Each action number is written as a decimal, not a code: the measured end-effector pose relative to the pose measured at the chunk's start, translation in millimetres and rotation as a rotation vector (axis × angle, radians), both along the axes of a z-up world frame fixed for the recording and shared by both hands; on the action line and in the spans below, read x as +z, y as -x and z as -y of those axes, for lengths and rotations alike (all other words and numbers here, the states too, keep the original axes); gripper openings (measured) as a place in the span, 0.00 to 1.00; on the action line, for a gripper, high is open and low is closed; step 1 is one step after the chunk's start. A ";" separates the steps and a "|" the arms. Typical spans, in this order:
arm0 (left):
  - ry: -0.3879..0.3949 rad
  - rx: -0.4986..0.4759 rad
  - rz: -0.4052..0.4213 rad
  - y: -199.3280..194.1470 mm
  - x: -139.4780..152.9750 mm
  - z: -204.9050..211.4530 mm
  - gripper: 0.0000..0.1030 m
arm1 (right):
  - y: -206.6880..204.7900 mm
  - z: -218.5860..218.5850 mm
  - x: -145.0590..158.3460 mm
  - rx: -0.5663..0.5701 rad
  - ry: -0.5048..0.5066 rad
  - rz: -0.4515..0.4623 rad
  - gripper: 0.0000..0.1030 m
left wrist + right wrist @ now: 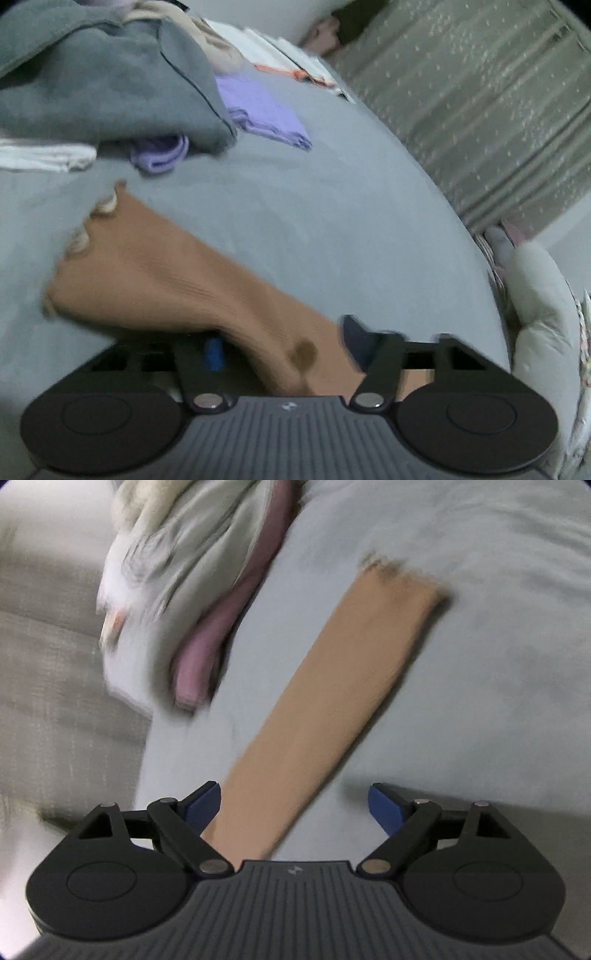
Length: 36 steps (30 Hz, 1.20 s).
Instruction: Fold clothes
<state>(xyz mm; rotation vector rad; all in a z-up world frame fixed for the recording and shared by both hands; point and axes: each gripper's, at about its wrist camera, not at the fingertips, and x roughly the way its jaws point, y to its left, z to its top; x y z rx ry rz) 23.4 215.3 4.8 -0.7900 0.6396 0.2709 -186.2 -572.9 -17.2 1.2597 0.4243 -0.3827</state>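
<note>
A: Where is the sock [177,280] being seen?

B: It is being laid out on the grey sheet [332,206], stretched long, its frilled cuff [92,218] pointing away from the left gripper [284,350]. A dark spot [303,353] is being shown on the cloth close to the fingers.

A: Is it being held by that gripper?

B: The near end is being passed between the left fingers, which are being kept fairly wide. Whether the cloth is being pinched cannot be told; one blue pad [214,353] is being half hidden by the sock.

A: And the right gripper [295,805]?

B: Its fingers are being held spread. The sock [340,686] is being run up from just beside the left-side pad [203,806]; the other pad [386,806] is being kept clear of it, over bare sheet [498,664]. Contact cannot be told.

A: Is any writing being made out?

B: Only a small pale emblem [289,405] on each gripper body is being shown; no letters can be read.

A: What else is being shown?

B: A grey garment [103,81], lilac clothes [266,114] and a white piece [44,157] are being kept well beyond the sock. A pillow [159,587] with a pink edge is being blurred in the right view.
</note>
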 end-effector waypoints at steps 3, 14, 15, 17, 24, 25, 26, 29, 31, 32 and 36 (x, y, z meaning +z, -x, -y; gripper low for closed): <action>0.010 0.015 0.006 -1.7 -3.6 -14.1 0.06 | -3.0 15.9 -4.4 -0.031 0.011 0.019 0.85; -0.014 0.018 0.148 -15.6 24.3 -36.1 0.04 | -24.3 25.0 25.7 -0.038 0.398 -0.108 0.11; -0.017 0.009 0.163 -20.4 30.9 -36.7 0.05 | -25.2 25.5 29.6 -0.042 0.426 -0.105 0.11; -0.058 -0.022 0.182 -31.2 45.3 -31.6 0.05 | -26.8 26.6 37.6 -0.051 0.481 -0.100 0.10; -0.144 -0.065 0.202 -66.2 75.2 -23.5 0.05 | -32.5 30.5 65.3 -0.084 0.673 -0.081 0.08; -0.159 -0.072 0.210 -70.4 79.7 -22.5 0.05 | -33.3 31.1 69.3 -0.089 0.701 -0.078 0.08; -0.171 -0.077 0.218 -73.1 84.2 -21.6 0.05 | -34.1 31.6 73.3 -0.093 0.728 -0.076 0.08; -0.192 -0.080 0.227 -82.3 89.4 -21.6 0.05 | -36.3 34.0 84.2 -0.111 0.803 -0.072 0.08; -0.206 -0.082 0.215 -85.3 86.5 -21.8 0.05 | -37.4 40.9 83.4 -0.131 0.804 -0.085 0.08; -0.211 -0.083 0.200 -88.8 81.2 -22.2 0.05 | -38.1 45.7 79.7 -0.137 0.791 -0.093 0.08; -0.233 -0.157 0.018 -102.0 50.4 -16.0 0.06 | -56.8 60.0 46.1 -0.053 0.687 -0.205 0.09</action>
